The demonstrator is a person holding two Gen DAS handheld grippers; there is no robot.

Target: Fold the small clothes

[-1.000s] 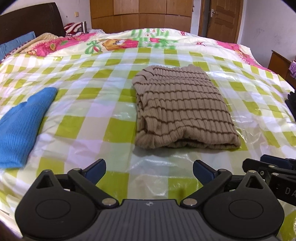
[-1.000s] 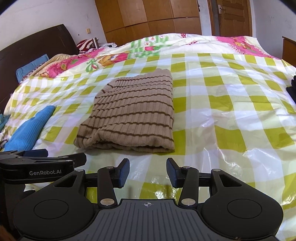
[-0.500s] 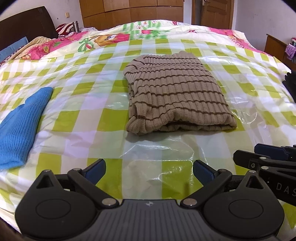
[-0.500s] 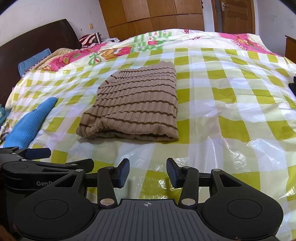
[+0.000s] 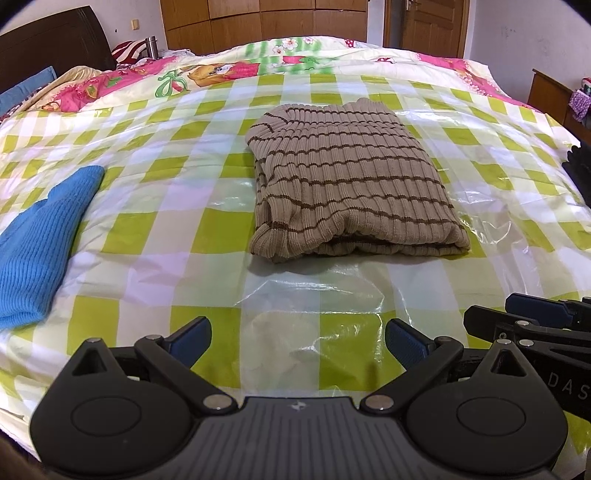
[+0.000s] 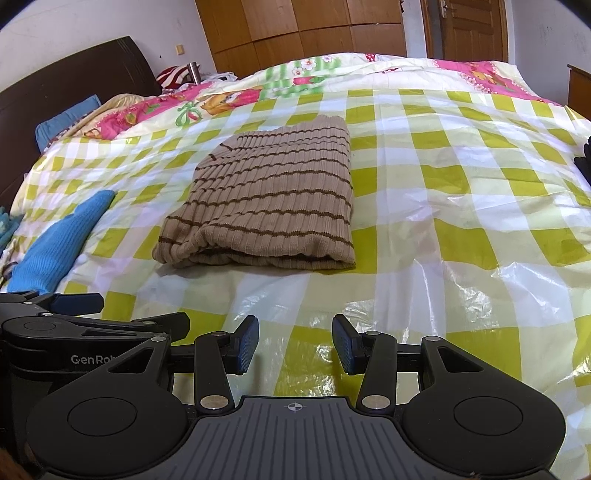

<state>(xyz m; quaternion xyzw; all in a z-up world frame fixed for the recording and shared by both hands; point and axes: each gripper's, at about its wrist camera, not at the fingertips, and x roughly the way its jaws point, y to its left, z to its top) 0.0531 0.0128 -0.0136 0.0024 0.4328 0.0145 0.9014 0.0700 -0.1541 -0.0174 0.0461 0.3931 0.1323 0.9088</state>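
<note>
Spread over the bed, a green-checked plastic sheet [image 5: 140, 229] is carrying the folded tan ribbed striped sweater [image 5: 351, 181], lying centred. Both claws are backing away empty, left claw [image 5: 297, 341] gaping wide, right claw [image 6: 295, 345] partly open, suggesting this fold is finished.

Bed covered by green-and-white checked plastic sheet [image 5: 155, 236]; floral quilt [image 5: 221, 74] beyond it. Dark headboard [image 6: 74, 81], wooden wardrobe [image 6: 295, 29], door [image 6: 465, 29]. Metal cylinder, possibly a flask [image 6: 194, 72], by headboard.
</note>
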